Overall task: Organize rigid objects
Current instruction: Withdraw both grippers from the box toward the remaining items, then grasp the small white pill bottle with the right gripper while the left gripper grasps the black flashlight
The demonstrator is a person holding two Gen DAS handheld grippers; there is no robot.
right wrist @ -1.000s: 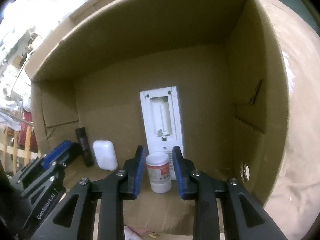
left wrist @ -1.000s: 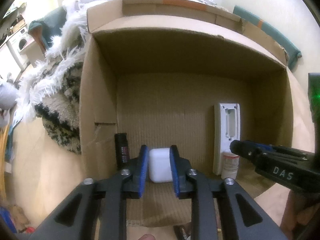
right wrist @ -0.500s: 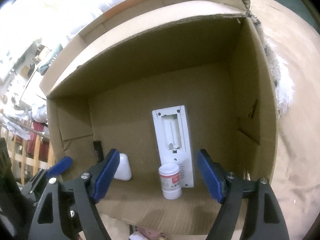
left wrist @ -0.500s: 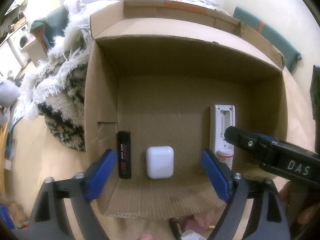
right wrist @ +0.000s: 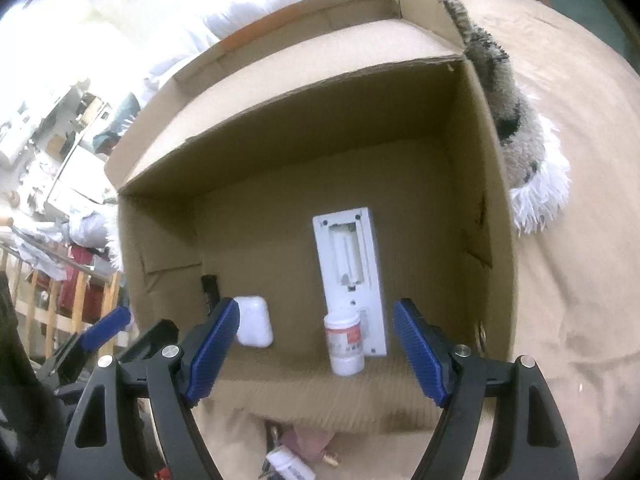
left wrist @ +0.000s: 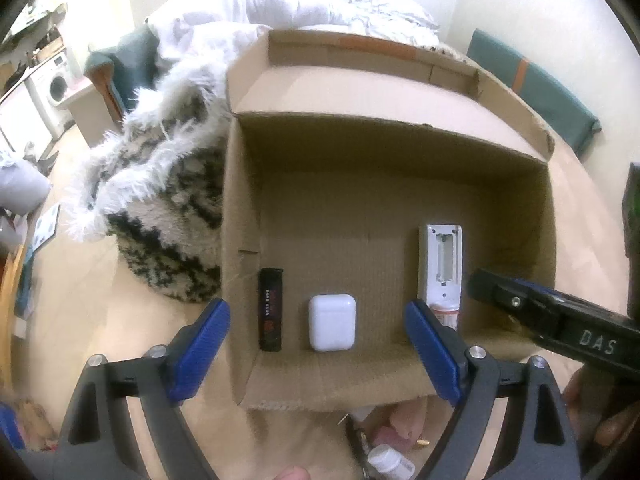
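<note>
Left wrist: your left gripper (left wrist: 318,350) hangs over the box (left wrist: 516,148) — jaws spread wide, nothing between the pads. Along the box's near edge lie a black lighter (left wrist: 271,309) by the left wall, then a white case (left wrist: 332,322), both flat and apart. A white remote (left wrist: 441,264) lies back-up nearer the right wall, a small bottle (left wrist: 447,312) at its near end, partly hidden. Your right gripper crosses the lower right.

Right wrist: your right gripper (right wrist: 316,352) is likewise wide open and empty. The bottle (right wrist: 345,340) stands upright, touching or just beside the remote (right wrist: 352,276). The case (right wrist: 253,321) lies left of it; the lighter (right wrist: 209,286) is mostly hidden. A shaggy rug (right wrist: 516,132) sits against the box's right wall.
</note>
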